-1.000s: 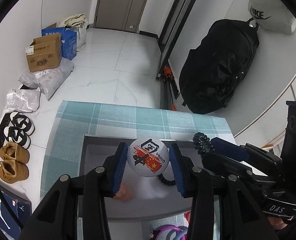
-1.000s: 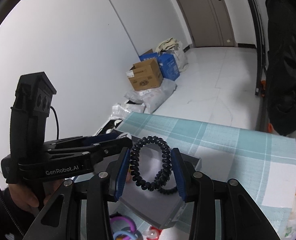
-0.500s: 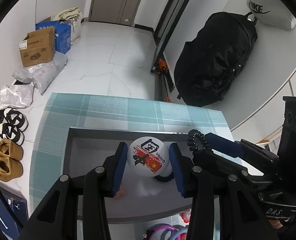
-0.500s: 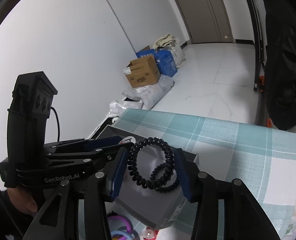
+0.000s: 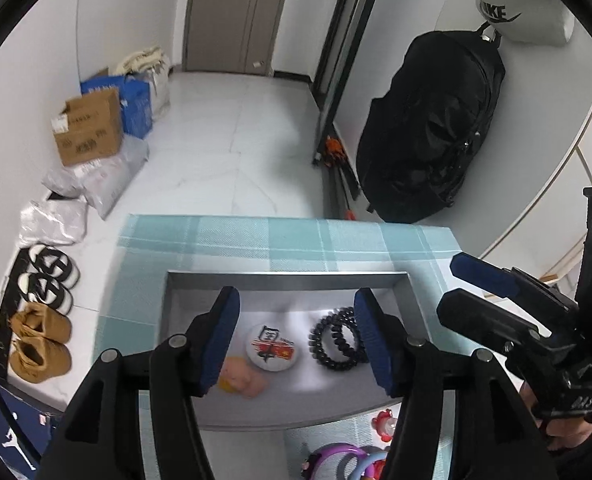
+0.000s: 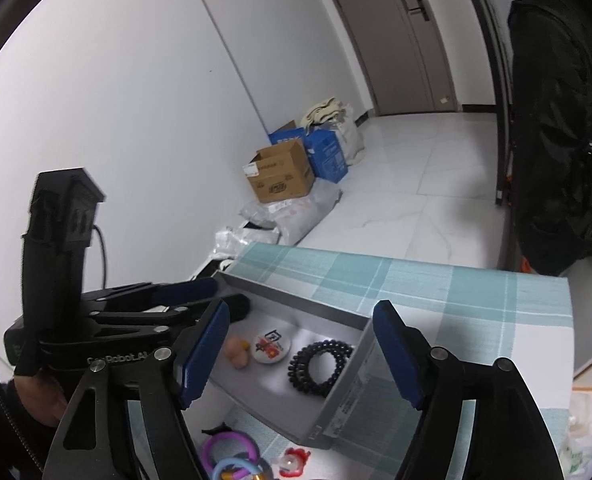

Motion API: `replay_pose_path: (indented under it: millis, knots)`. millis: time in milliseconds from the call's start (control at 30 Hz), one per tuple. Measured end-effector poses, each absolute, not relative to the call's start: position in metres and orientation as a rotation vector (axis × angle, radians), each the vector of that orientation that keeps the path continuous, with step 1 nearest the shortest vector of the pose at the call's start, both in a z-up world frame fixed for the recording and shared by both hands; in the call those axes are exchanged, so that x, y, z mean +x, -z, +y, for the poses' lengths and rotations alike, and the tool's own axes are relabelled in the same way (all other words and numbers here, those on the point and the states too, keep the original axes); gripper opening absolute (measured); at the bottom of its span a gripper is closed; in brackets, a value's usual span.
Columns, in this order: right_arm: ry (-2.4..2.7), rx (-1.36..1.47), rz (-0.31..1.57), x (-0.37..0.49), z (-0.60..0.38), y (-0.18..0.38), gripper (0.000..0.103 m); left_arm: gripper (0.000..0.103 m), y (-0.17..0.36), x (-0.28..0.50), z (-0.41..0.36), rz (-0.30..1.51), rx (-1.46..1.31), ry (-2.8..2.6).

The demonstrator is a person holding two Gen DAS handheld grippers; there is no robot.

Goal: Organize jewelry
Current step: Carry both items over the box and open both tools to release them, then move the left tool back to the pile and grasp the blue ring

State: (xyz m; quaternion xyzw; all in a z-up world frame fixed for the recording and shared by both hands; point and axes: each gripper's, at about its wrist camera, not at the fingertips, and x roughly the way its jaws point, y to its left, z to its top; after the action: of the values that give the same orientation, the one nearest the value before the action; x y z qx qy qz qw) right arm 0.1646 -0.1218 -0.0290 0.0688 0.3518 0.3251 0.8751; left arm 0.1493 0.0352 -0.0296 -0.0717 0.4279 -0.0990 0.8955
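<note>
Both items we held a second ago now lie in the box [image 5: 401, 292]: the badge [image 5: 270, 347] has dropped from the left gripper [image 5: 297, 344], the black coil band [image 5: 337, 340] from the right gripper [image 6: 301, 354]. Each pair of jaws is opening with nothing between the pads, hovering over the box.

We judge the task well begun but unfinished. On the cloth [image 5: 256, 236] sits the grey open box, and inside it, right to left in the left view, we see the band, the badge, and a small peach lump [image 5: 242, 378] touching the badge's near edge. Outside, on the cloth by the box's near wall, coloured rings [image 6: 230, 456] and a small red piece [image 6: 294, 460] await sorting.
</note>
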Motion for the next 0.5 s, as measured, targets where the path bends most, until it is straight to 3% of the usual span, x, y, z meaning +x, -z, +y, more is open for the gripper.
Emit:
replay_pose_path:
  millis: [500]
  knots:
    - [-0.614, 0.146, 0.706, 0.127, -0.135, 0.021, 0.078, 0.058, 0.016, 0.109, 0.038, 0.824, -0.135, 0.139]
